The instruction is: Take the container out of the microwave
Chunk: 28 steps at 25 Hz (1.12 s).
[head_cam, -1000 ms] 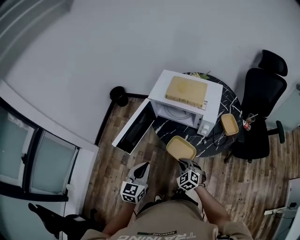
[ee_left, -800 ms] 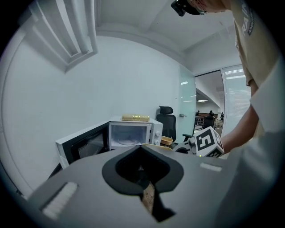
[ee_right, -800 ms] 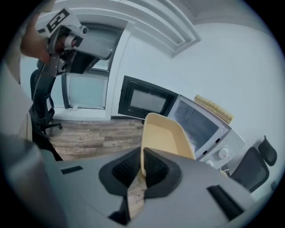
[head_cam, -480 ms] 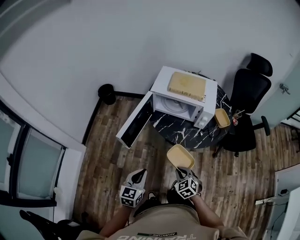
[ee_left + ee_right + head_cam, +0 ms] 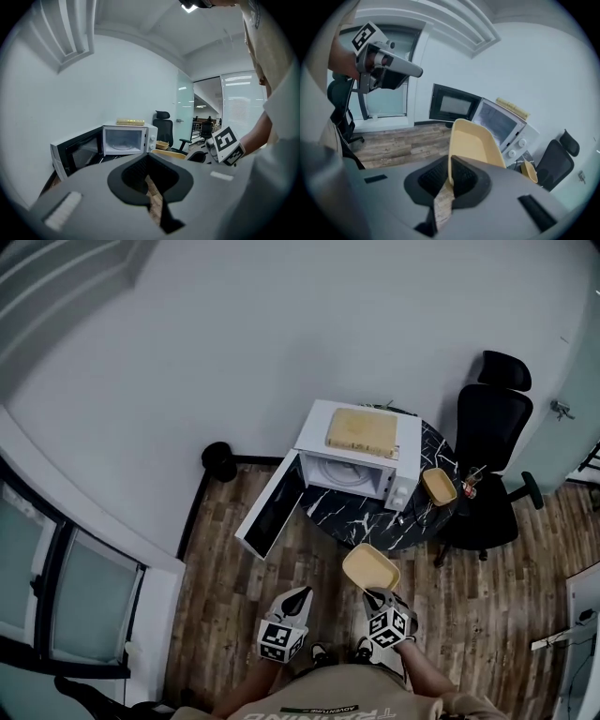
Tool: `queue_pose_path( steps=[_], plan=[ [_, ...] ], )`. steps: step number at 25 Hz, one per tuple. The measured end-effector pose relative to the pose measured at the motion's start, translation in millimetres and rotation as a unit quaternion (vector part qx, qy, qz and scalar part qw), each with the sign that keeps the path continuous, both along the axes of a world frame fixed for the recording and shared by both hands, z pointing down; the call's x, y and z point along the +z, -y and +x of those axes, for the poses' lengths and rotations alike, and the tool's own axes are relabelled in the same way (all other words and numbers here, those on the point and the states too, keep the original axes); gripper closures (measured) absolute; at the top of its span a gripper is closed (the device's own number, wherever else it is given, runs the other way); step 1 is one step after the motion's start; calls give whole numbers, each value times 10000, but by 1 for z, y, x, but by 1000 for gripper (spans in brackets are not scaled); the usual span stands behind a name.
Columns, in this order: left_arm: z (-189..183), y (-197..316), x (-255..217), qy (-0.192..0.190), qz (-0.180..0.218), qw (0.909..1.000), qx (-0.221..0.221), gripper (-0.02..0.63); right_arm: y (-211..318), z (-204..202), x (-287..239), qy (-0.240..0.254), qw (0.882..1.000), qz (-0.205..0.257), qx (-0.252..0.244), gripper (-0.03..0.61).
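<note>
The white microwave [image 5: 356,460] stands on a round black table [image 5: 370,514] with its door [image 5: 272,507] swung open to the left. Its cavity [image 5: 123,139] shows only the glass plate. A shallow yellow container [image 5: 370,568] is held over the wooden floor, in front of the table. My right gripper [image 5: 376,593] is shut on the container's near rim [image 5: 450,161], and the container [image 5: 471,143] tilts up from the jaws. My left gripper [image 5: 297,598] hangs to the container's left, shut, holding nothing [image 5: 150,171].
A second yellow container [image 5: 438,487] sits at the table's right edge beside a black office chair [image 5: 492,460]. A flat yellow board [image 5: 361,430] lies on top of the microwave. A black round object [image 5: 220,460] stands by the wall. Wooden floor [image 5: 234,606] lies around the person's feet.
The right gripper has carried the yellow container back from the table's edge to over the floor, farther from the microwave. Both grippers have drawn away from the table together.
</note>
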<state>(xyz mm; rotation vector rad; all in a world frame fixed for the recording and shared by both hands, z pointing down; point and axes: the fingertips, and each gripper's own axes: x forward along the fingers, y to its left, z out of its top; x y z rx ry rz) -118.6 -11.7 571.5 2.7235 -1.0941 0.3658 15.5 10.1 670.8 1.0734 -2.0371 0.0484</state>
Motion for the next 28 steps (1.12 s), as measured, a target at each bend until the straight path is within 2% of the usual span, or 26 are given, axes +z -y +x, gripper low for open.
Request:
queue_pose_path(
  steps=[4, 10, 17, 23, 28],
  plan=[
    [14, -13, -13, 53, 155, 9999, -31, 612, 6, 5, -7, 98, 9997, 141, -156, 569],
    [24, -27, -15, -14, 53, 9997, -247, 612, 6, 15, -19, 207, 9992, 246, -236, 569],
    [30, -33, -29, 9, 227, 9993, -295, 612, -4, 29, -17, 164, 9991, 140, -361, 569],
    [39, -41, -23, 18, 161, 9998, -118, 612, -5, 35, -24, 191, 9993, 201, -257, 569],
    [34, -42, -20, 42, 150, 9998, -83, 612, -9, 24, -23, 248, 9992, 149, -275, 569]
  ],
)
